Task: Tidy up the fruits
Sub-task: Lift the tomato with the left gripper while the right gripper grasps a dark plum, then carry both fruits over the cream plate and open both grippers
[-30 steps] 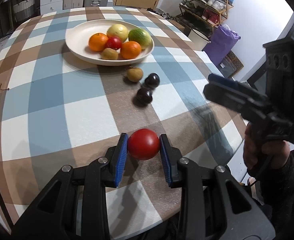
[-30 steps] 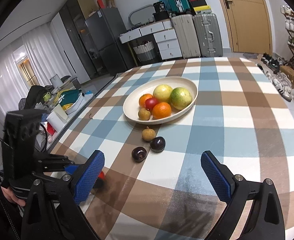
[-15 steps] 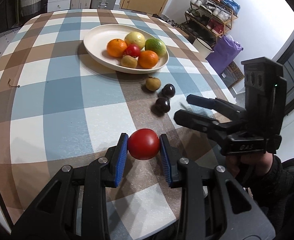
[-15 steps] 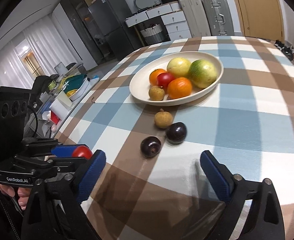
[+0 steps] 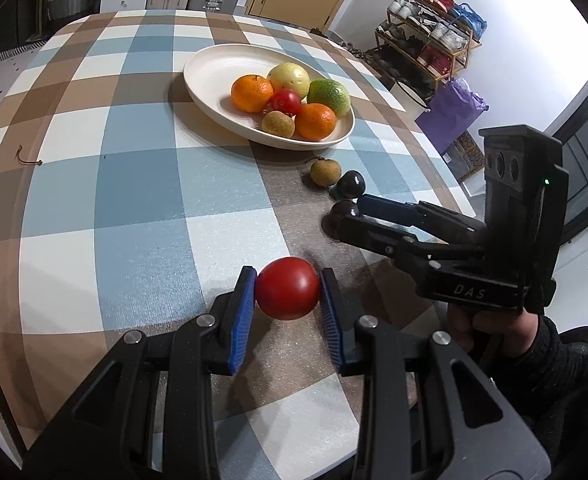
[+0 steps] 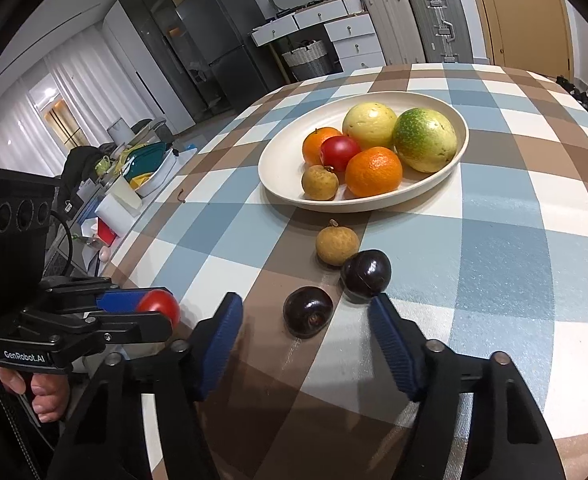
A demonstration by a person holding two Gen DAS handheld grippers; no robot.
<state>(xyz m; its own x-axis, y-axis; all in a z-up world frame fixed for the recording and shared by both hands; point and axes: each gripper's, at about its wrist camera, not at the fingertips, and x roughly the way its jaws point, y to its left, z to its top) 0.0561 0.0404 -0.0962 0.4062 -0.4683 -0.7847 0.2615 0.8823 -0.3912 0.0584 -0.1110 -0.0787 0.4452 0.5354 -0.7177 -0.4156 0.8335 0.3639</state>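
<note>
My left gripper point(image 5: 288, 304) is shut on a red tomato point(image 5: 287, 288), held just above the checked tablecloth; it also shows in the right wrist view point(image 6: 159, 305). My right gripper point(image 6: 306, 334) is open, its fingers either side of a dark plum point(image 6: 308, 311). A second dark plum point(image 6: 366, 274) and a brown longan point(image 6: 337, 245) lie just beyond. A cream bowl point(image 6: 282, 160) holds two oranges, a red tomato, a longan, a yellow fruit and a green fruit. In the left wrist view the right gripper point(image 5: 354, 212) reaches the near plum point(image 5: 344, 210).
The table's right edge point(image 5: 446, 184) runs close to the plums. A shoe rack point(image 5: 426, 56) and a purple bag point(image 5: 450, 116) stand beyond it. A small brown scrap point(image 5: 28, 158) lies on the cloth at the left. Drawers and suitcases point(image 6: 414, 28) stand behind the table.
My right gripper has moved forward and down so its open fingers now straddle the near plum, and it has narrowed. My left gripper has kept hold of the tomato and shifted toward the bowl.
</note>
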